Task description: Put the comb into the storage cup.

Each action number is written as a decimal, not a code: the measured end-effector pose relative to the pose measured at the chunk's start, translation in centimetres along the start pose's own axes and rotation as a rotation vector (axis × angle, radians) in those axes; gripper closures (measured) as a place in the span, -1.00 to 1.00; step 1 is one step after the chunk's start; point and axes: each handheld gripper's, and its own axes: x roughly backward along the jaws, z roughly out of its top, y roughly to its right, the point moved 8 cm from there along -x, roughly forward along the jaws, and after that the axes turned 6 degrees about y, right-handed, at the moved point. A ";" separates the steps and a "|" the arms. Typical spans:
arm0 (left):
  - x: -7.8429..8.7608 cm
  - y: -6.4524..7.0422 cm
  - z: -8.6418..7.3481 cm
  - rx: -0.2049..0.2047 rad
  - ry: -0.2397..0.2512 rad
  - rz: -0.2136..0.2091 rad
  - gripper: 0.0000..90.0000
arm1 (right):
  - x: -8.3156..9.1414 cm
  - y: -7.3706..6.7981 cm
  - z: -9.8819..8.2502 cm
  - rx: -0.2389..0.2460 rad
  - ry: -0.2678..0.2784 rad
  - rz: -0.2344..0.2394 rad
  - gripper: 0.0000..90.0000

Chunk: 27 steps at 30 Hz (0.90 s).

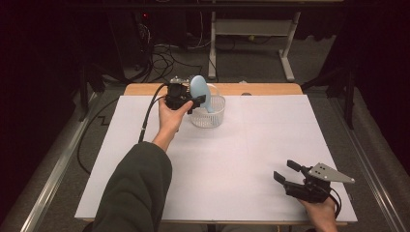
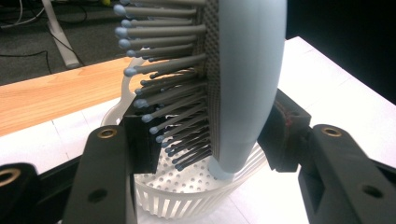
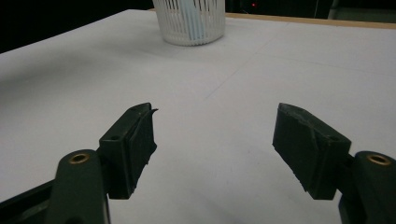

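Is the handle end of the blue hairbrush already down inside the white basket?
Yes: in the left gripper view the hairbrush stands upright, its narrow end on the perforated floor of the basket.

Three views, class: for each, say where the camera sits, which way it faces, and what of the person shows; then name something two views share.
High view: above the person's side, facing forward and down on the table; forearms, left gripper and right gripper show.
Left gripper view: on the left gripper, facing the brush standing in the basket; its black jaws flank the brush.
Right gripper view: on the right gripper, facing level across the table toward the basket; jaws open.
Shared: all three show the basket.
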 end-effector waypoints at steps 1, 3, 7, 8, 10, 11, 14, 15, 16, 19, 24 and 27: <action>0.0 0.0 0.0 0.001 -0.001 0.000 0.06 | 0.0 0.0 0.0 0.000 0.001 -0.001 -0.33; 0.1 -0.1 0.0 0.000 -0.004 0.004 0.05 | 0.0 0.1 0.0 -0.003 0.002 -0.003 -0.33; 0.3 -0.2 0.0 -0.004 -0.009 0.015 0.01 | 0.0 0.0 0.0 0.002 0.001 0.000 -0.33; 0.3 -0.3 0.0 -0.005 -0.010 0.018 0.00 | 0.0 0.0 0.0 -0.001 0.000 0.000 -0.33; 0.4 -0.4 -0.1 -0.007 -0.013 0.021 -0.02 | 0.0 0.1 0.0 -0.002 0.001 -0.002 -0.33; 0.4 -0.5 -0.1 -0.005 -0.015 0.020 -0.03 | 0.0 0.1 0.0 -0.002 0.002 -0.003 -0.33; 0.6 -0.7 -0.2 -0.016 -0.022 0.026 -0.05 | 0.0 0.0 0.0 -0.008 0.001 -0.005 -0.34; 0.6 -0.8 -0.3 -0.020 -0.026 0.028 -0.06 | 0.0 -0.1 0.0 -0.007 0.000 0.001 -0.34; 0.7 -0.9 -0.3 -0.023 -0.028 0.032 -0.07 | -0.1 -0.2 0.1 -0.001 0.002 0.002 -0.34; 0.8 -1.2 -0.3 -0.022 -0.031 0.041 -0.11 | 0.0 -0.2 0.0 0.001 0.002 0.004 -0.34; 0.9 -1.5 -0.5 -0.012 -0.043 0.054 -0.21 | 0.1 0.0 0.1 -0.004 0.006 0.003 -0.34; 1.0 -1.6 -0.6 -0.008 -0.050 0.052 -0.24 | 0.1 0.0 0.1 -0.003 0.006 0.003 -0.34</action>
